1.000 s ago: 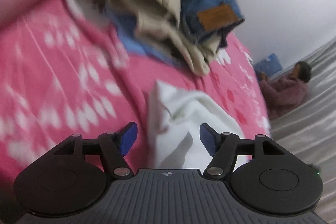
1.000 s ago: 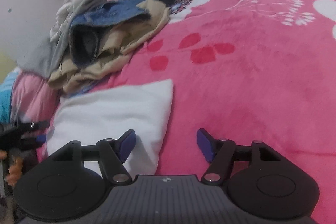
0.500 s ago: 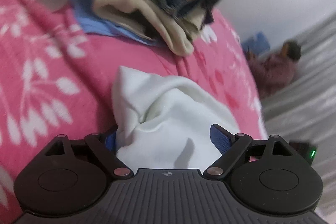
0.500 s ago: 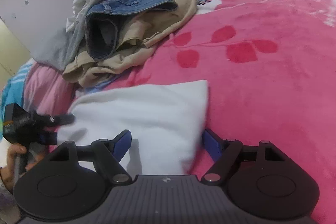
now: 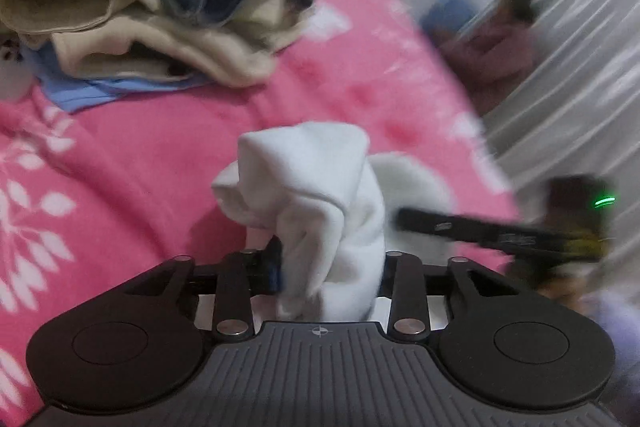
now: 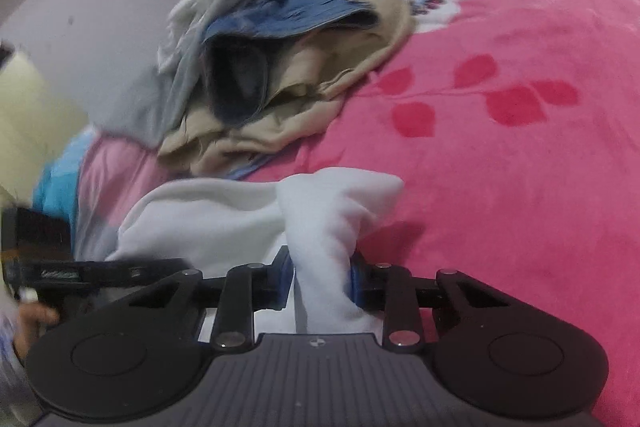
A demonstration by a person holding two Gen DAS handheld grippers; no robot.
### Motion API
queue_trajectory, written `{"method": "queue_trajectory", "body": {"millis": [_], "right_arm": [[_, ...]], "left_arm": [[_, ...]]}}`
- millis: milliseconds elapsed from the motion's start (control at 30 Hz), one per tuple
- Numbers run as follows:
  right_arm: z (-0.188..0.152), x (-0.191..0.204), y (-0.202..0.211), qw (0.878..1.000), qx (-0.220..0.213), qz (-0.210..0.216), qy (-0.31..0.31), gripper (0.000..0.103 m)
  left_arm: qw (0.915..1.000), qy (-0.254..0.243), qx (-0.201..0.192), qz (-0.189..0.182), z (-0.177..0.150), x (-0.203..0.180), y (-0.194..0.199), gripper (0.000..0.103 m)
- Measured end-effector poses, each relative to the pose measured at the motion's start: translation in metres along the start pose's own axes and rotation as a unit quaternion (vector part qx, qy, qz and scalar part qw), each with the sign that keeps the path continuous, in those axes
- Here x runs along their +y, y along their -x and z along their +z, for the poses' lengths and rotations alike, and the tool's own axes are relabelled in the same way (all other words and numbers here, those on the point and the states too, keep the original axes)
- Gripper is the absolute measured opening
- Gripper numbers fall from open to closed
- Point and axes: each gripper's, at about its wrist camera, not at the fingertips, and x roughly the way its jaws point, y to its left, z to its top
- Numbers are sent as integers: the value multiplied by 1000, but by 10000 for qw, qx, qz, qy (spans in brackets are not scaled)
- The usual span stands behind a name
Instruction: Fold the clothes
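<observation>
Both tools tilt downward, left tool [image 5: 330,267] and right tool [image 6: 320,279] closing on bunched cloth.

soft white fleece cloth [image 5: 320,195], plush pink blanket [image 5: 140,155]

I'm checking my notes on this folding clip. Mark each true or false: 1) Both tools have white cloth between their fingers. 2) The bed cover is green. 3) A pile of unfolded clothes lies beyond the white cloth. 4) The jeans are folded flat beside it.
1) True: the left tool and right tool are closing on bunched parts of the white cloth.
2) False: the bed cover is pink with flowers.
3) True: the clothes pile sits beyond it.
4) False: the jeans lie crumpled in the pile.
</observation>
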Motion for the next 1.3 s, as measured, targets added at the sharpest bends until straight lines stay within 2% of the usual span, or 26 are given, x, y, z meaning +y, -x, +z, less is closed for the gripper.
{"method": "queue_trajectory", "body": {"millis": [67, 133, 200, 267, 300, 367, 567, 700, 767, 867, 967, 1167, 1300], "right_arm": [[1, -3, -6, 9997, 78, -211, -16, 38], [0, -11, -10, 9995, 99, -255, -155, 44], [-3, -19, -13, 9994, 52, -150, -319, 44], [-4, -19, -16, 9991, -19, -250, -354, 33], [-3, -17, -17, 9989, -59, -311, -354, 32], [0, -14, -16, 9987, -145, -366, -337, 26], [15, -16, 3, 9981, -372, -207, -455, 23], [37, -10, 18, 9966, -667, -492, -17, 23], [58, -8, 24, 9943, -878, -600, 117, 23], [85, 3, 29, 9876, -1122, -858, 682, 23], [89, 12, 31, 9806, -1140, -1042, 1210, 23], [57, 30, 49, 9720, -1246, -939, 1759, 23], [44, 42, 68, 9664, -1389, -842, 1990, 23]], "left_arm": [[9992, 379, 22, 118, 2, 15, -4, 43], [9976, 682, -49, 72, 0, 31, -8, 49], [9957, 918, -107, -114, 0, 41, -20, 49], [9932, 1119, -290, -166, 1, 42, -25, 49], [9939, 1051, -311, -135, 2, 39, -26, 49], [9964, 784, -283, -166, 7, 31, -25, 32], [9895, 1111, -380, -843, 21, 25, -21, 27], [9920, 667, -454, -970, 54, 4, -29, 26], [9918, 512, -626, -987, 74, -3, -30, 26], [9912, 200, -906, -946, 96, -9, -28, 26], [9925, 79, -895, -824, 92, -10, -23, 26], [9913, -561, -876, -810, 71, -32, 2, 26], [9862, -1311, -813, -608, 60, -52, 25, 26]]}}
